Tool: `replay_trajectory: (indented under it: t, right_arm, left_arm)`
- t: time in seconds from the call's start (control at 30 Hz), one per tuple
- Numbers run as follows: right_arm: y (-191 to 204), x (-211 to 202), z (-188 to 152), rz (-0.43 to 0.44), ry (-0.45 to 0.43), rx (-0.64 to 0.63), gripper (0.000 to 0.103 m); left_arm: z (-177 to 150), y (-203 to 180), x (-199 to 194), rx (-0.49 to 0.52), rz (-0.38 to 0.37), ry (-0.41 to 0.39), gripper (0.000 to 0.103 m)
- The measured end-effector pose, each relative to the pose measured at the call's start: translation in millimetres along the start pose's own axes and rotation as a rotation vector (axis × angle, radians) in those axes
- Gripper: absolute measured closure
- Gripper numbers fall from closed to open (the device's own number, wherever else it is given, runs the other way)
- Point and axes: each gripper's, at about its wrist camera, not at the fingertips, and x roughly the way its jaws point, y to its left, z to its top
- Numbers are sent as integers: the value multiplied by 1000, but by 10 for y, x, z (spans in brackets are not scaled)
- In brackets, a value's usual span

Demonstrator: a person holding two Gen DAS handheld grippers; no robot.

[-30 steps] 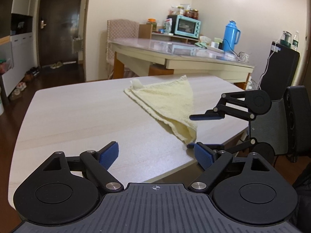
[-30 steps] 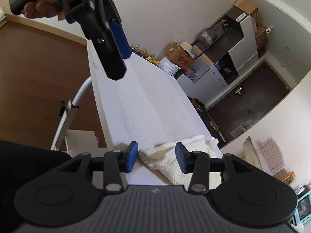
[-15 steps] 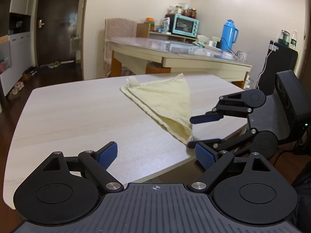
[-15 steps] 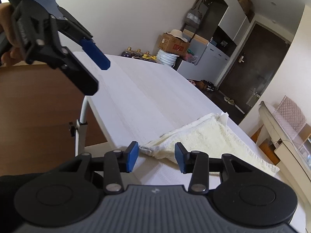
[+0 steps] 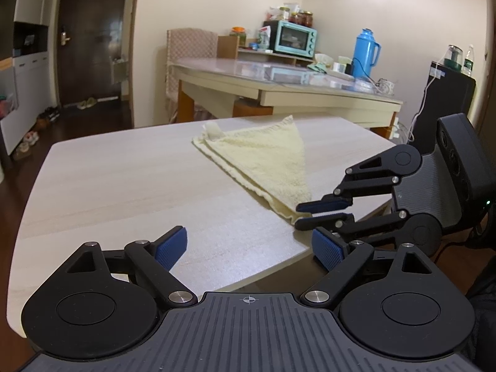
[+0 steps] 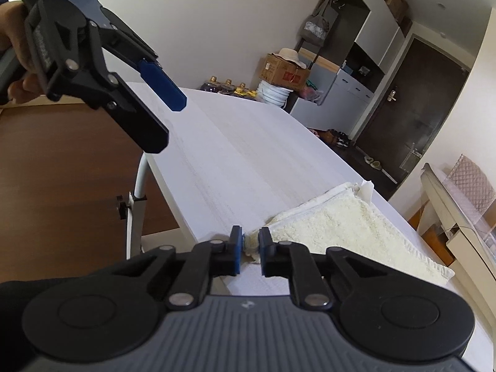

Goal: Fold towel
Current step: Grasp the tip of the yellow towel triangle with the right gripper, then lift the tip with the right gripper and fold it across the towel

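A pale yellow towel (image 5: 263,158) lies folded into a triangle on the light wooden table (image 5: 124,186), its near pointed corner at the table's front right edge. It also shows in the right wrist view (image 6: 347,229). My right gripper (image 6: 249,249) is shut on that near corner; it shows in the left wrist view (image 5: 310,214) pinching the towel tip. My left gripper (image 5: 248,246) is open and empty, held above the table's front edge, left of the towel tip. It appears in the right wrist view (image 6: 167,117) up in the air.
A second table (image 5: 279,83) behind holds a teal oven (image 5: 293,40), a blue thermos (image 5: 365,52) and small items. A black cabinet (image 5: 449,93) stands at the right. The table's front edge (image 6: 173,204) drops to a brown wooden floor.
My right gripper moved onto the towel's near corner and closed on it. My left gripper stayed open and shifted slightly towards the table.
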Motion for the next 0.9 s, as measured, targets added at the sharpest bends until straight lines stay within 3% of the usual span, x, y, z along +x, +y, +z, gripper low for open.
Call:
replay_trajectory:
  t: [0.1,0.33,0.6,0.77,0.9]
  right_arm:
    - [-22,-95,40,62,-2,8,92]
    - [-209,-425,126,297,17,121,92]
    - [-292,-587,136,434,17,165,92]
    - [-308,-774,144,502,-7,165,92]
    - [-382,-893,144,553,-29,191,92]
  left_arm:
    - [26,20,-5,11,-3,0,11]
    - [242,155,126,73,32,-3,11]
    - [742,424,750,143,4,4,11]
    - [869,630,1228,182,-10,97,11]
    - [816,729,1377,209,-15,157,11]
